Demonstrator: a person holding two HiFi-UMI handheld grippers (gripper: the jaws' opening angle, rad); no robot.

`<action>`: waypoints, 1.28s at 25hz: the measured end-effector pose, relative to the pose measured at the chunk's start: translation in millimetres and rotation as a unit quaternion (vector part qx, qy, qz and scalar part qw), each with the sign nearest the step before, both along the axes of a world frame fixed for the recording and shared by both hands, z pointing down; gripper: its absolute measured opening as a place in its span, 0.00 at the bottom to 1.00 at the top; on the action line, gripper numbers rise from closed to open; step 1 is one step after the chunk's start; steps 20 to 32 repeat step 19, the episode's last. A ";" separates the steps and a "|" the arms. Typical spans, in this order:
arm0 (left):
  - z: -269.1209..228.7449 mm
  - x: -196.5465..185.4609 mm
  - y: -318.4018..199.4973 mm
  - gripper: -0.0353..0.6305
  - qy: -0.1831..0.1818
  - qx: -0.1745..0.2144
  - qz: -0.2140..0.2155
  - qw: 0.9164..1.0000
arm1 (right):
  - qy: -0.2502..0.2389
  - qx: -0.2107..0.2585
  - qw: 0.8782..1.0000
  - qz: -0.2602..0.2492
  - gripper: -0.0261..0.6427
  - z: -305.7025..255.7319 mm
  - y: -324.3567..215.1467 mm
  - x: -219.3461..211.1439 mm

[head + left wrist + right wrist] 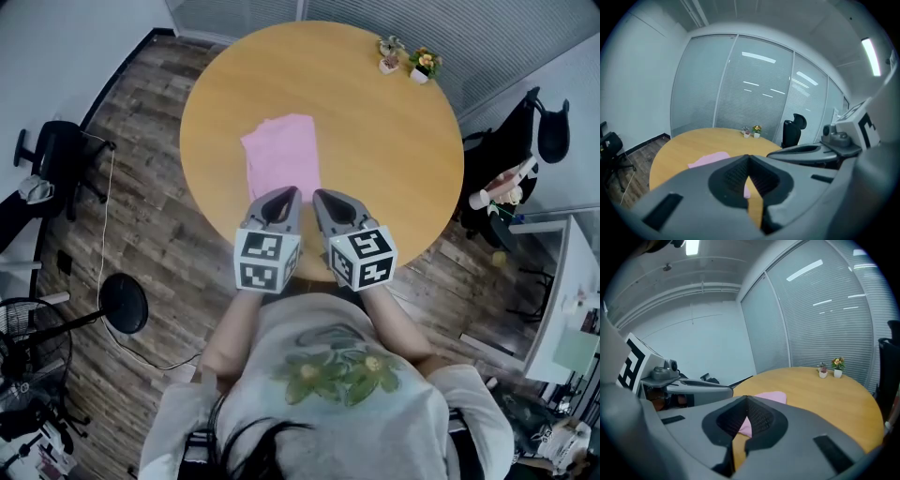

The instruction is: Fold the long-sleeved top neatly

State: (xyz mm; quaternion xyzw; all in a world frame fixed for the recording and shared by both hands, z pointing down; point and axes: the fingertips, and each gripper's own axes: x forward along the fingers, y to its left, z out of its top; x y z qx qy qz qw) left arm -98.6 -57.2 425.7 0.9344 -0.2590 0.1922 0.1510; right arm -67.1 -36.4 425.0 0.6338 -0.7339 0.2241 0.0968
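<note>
A round wooden counter [375,141] stood on a dark plank floor, seen from above over a person's shoulders. A pink top [281,155], folded into a neat rectangle, lay flat on the counter's near half, slightly left of centre. The person held both tools side by side, almost touching, above the counter's near edge, with their tips reaching the top's near edge. The left hand-held gripper [291,193] had its jaws pressed together with nothing between them. The right hand-held gripper [319,195] was likewise closed tip to tip and empty. From each gripper view the top showed only as a strip of pink on the counter beyond the closed jaws. Two small potted plants [407,58] stood together at the counter's far right edge, well apart from the top. A black chair [525,141] stood to the counter's right.
</note>
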 end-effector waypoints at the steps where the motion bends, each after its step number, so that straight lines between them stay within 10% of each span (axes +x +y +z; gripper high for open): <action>1: -0.8 1.5 0.1 0.06 0.002 -0.001 0.000 1.000 | 0.003 0.000 1.000 0.002 0.06 -0.6 1.4 2.1; 32: 2.6 23.0 9.2 0.06 0.002 -0.010 0.017 1.000 | 0.029 -0.006 0.999 0.035 0.06 2.5 14.8 33.8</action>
